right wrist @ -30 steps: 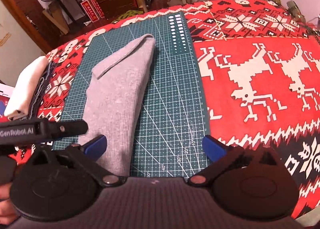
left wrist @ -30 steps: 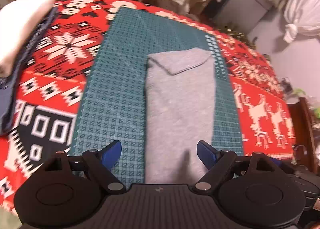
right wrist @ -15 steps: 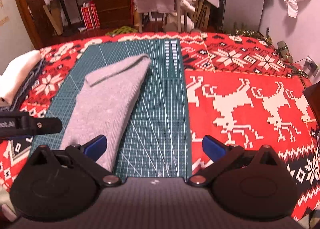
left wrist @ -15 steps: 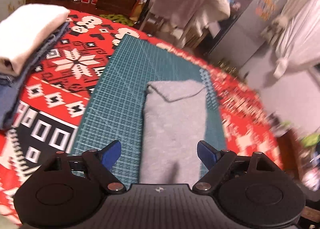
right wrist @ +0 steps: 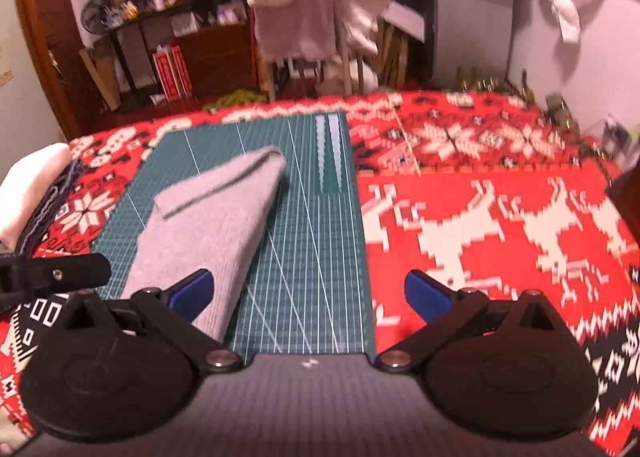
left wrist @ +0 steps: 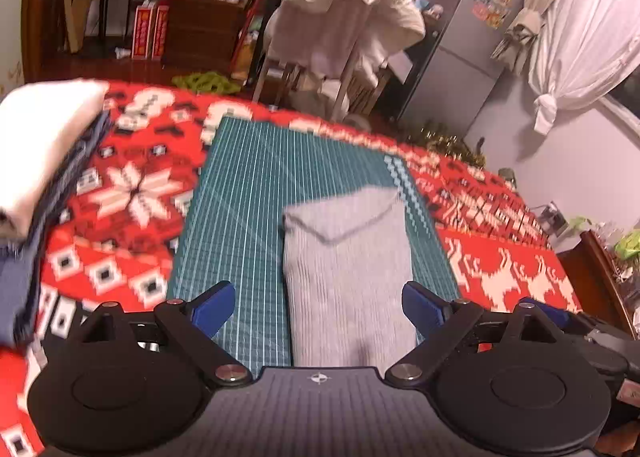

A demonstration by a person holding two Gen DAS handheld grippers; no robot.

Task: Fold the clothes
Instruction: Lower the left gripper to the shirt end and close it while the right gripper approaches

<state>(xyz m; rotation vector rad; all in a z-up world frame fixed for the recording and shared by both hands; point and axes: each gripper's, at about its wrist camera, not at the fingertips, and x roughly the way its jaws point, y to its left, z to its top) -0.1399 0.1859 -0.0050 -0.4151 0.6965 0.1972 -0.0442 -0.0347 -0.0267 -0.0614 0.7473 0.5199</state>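
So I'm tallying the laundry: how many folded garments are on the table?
3 visible: a folded grey knit garment on the green cutting mat, plus a white one stacked on a dark blue one at the left edge. More may be hidden in that stack.

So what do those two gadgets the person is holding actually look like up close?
Both look alike. The left gripper and the right gripper each have a dark grey ribbed body with a small pale mark at its front edge, two round black discs, and black jointed bars with silver pins. Each bar ends in a blue finger pad. No sleeve or cable shows clearly.
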